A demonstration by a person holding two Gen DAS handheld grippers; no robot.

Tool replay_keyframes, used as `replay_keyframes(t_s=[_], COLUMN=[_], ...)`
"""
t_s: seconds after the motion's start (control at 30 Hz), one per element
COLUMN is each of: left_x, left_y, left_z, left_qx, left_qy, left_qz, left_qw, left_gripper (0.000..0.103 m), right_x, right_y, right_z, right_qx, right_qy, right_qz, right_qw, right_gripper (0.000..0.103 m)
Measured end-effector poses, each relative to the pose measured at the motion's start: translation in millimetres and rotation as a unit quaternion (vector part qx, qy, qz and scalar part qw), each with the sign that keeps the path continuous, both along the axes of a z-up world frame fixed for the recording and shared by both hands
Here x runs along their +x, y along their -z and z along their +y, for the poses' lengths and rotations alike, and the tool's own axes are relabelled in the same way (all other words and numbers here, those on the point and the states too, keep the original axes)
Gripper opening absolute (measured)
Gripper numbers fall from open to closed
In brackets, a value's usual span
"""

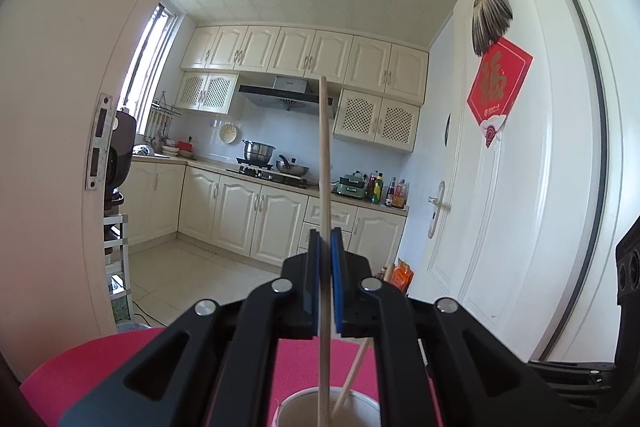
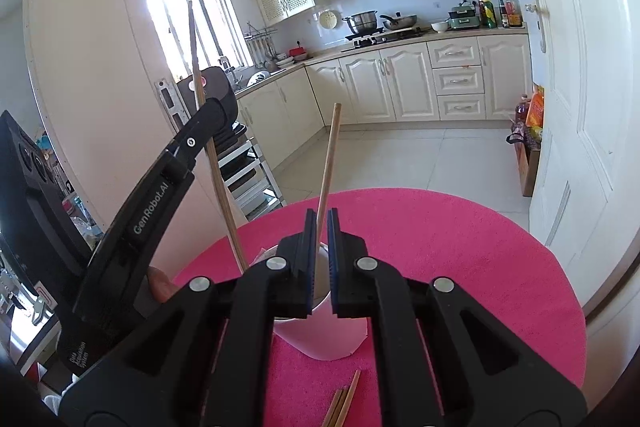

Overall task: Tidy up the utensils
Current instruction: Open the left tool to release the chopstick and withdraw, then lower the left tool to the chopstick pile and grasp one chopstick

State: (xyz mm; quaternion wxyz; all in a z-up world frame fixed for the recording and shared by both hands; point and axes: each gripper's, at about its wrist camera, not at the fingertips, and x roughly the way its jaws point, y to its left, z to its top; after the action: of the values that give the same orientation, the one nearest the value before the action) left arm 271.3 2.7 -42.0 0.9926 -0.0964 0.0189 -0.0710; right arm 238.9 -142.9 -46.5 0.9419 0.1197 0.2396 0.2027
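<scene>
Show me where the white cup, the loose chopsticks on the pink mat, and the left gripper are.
white cup (image 2: pixel 320 339), right wrist view, on its outer wall.
loose chopsticks (image 2: pixel 344 401), right wrist view, mid-bundle.
left gripper (image 1: pixel 325 267), left wrist view, between its fingertips.

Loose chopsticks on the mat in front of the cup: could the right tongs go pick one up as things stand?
Probably not yet: the right tongs look shut on a chopstick over the cup. The loose chopsticks lie unobstructed on the pink mat.

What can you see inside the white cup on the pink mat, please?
Two wooden chopsticks stand in the white cup: one gripped by the left claw, one between the right claw's fingers. Their lower ends and the cup's bottom are hidden.
</scene>
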Motion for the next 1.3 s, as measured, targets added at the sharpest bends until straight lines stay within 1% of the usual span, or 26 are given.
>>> replay_keyframes(t_s=[0.1, 0.3, 0.33, 0.37, 0.4, 0.43, 0.5, 0.53, 0.6, 0.67, 0.7, 0.77, 0.9, 1.07, 1.13, 1.17, 1.2, 1.23, 1.3], left_x=[-2, -9, -12, -16, -19, -24, -32, -36, -47, -59, -64, -75, -91, -109, -113, -114, -115, -116, -116], left_y=[4, 8, 8, 8, 7, 6, 4, 2, 0, -2, -3, -4, -3, 6, 12, 16, 21, 27, 39], left_z=[0, 0, 0, 0, 0, 1, 1, 0, 1, 3, 3, 4, 11, 20, 21, 23, 24, 25, 27], left_qx=[0.005, 0.016, 0.016, 0.016, 0.018, 0.018, 0.023, 0.029, 0.035, 0.041, 0.045, 0.052, 0.064, 0.069, 0.077, 0.08, 0.083, 0.087, 0.09], left_qy=[-0.002, 0.014, 0.014, 0.015, 0.016, 0.018, 0.021, 0.02, 0.017, 0.006, 0.002, 0.0, -0.006, -0.01, -0.012, -0.012, -0.013, -0.013, -0.007], left_qz=[0.008, 0.047, 0.049, 0.052, 0.055, 0.057, 0.061, 0.065, 0.07, 0.07, 0.072, 0.081, 0.122, 0.182, 0.21, 0.226, 0.246, 0.267, 0.305], left_qw=[1.0, 0.9987, 0.9986, 0.9984, 0.9982, 0.998, 0.9977, 0.9973, 0.9968, 0.9967, 0.9964, 0.9953, 0.9904, 0.9809, 0.9746, 0.9707, 0.9655, 0.9596, 0.9479], left_gripper=[0.006, 0.007, 0.011, 0.018, 0.032, 0.035, 0.036, 0.041, 0.048, 0.05, 0.053, 0.054, 0.054, 0.058, 0.058, 0.059, 0.06, 0.06, 0.06], right_x=[-4, -12, -15, -17, -20, -23, -28, -32, -38, -46, -50, -59, -76, -93, -100, -103, -107, -111, -116], right_y=[1, 1, 1, 0, 0, -1, -1, -2, -3, -4, -4, -4, -1, 11, 17, 21, 25, 28, 35], right_z=[-1, -6, -6, -8, -8, -9, -12, -13, -14, -16, -16, -17, -16, -14, -12, -11, -10, -8, -7], right_qx=[0.0, -0.001, -0.001, -0.001, -0.001, -0.003, -0.004, -0.004, -0.005, -0.01, -0.011, -0.014, -0.031, -0.047, -0.056, -0.061, -0.063, -0.067, -0.078], right_qy=[0.001, 0.01, 0.012, 0.013, 0.015, 0.017, 0.021, 0.022, 0.023, 0.025, 0.025, 0.025, 0.024, 0.023, 0.023, 0.022, 0.022, 0.022, 0.022], right_qz=[0.0, 0.002, 0.002, 0.002, 0.002, 0.003, 0.004, 0.005, 0.007, 0.007, 0.008, 0.012, 0.026, 0.053, 0.065, 0.072, 0.075, 0.077, 0.089], right_qw=[1.0, 1.0, 1.0, 1.0, 1.0, 1.0, 1.0, 1.0, 1.0, 1.0, 1.0, 1.0, 0.999, 0.997, 0.996, 0.995, 0.995, 0.995, 0.993], right_gripper=[0.006, 0.006, 0.006, 0.006, 0.006, 0.006, 0.006, 0.006, 0.007, 0.007, 0.007, 0.007, 0.007, 0.008, 0.015, 0.027, 0.042, 0.048, 0.048])
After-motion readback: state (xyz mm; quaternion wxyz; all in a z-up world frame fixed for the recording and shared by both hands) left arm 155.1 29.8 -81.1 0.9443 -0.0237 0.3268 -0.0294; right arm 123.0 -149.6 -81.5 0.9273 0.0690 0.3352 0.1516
